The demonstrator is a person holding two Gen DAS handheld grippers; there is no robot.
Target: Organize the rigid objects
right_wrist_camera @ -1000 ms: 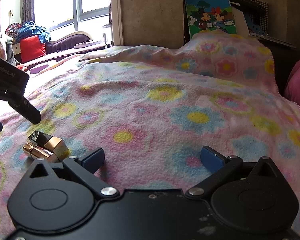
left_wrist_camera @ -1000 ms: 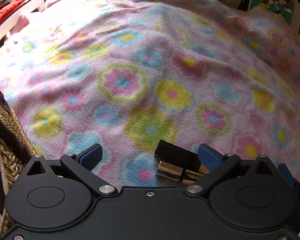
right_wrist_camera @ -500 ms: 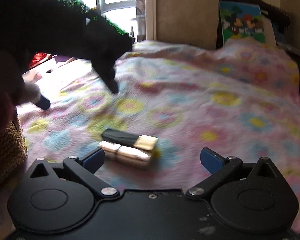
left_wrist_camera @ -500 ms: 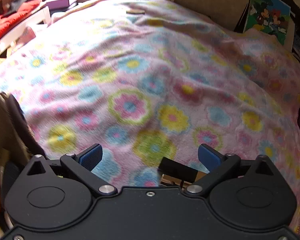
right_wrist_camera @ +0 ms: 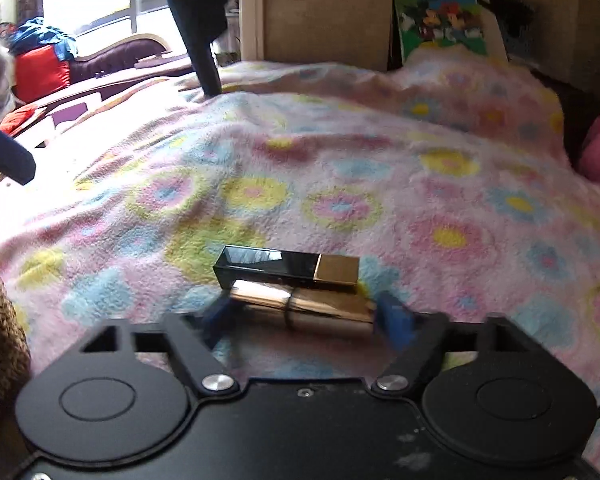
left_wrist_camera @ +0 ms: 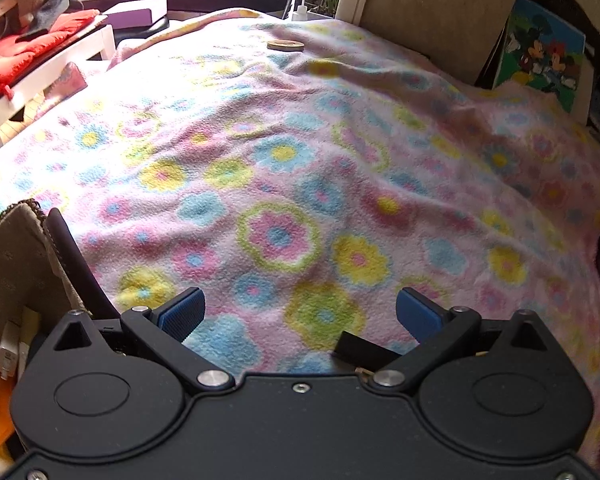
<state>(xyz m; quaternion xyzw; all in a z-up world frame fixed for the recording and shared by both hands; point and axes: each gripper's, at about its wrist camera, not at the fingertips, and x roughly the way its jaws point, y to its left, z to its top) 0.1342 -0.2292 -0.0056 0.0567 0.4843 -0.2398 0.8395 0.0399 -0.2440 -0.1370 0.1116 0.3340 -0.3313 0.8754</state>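
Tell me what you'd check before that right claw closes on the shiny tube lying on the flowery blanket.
1. Right gripper open wide enough: ok, its fingers sit at either end of the gold tube.
2. Tube between the fingers: ok, though the fingers are blurred.
3. Only one item in the grasp: not ok, the black and gold case lies right behind the tube, apparently touching it.
4. Blanket clear of the fingers: cannot tell.
5. Left gripper out of the way: ok, it is open and holds nothing.
6. Storage box within reach: cannot tell.
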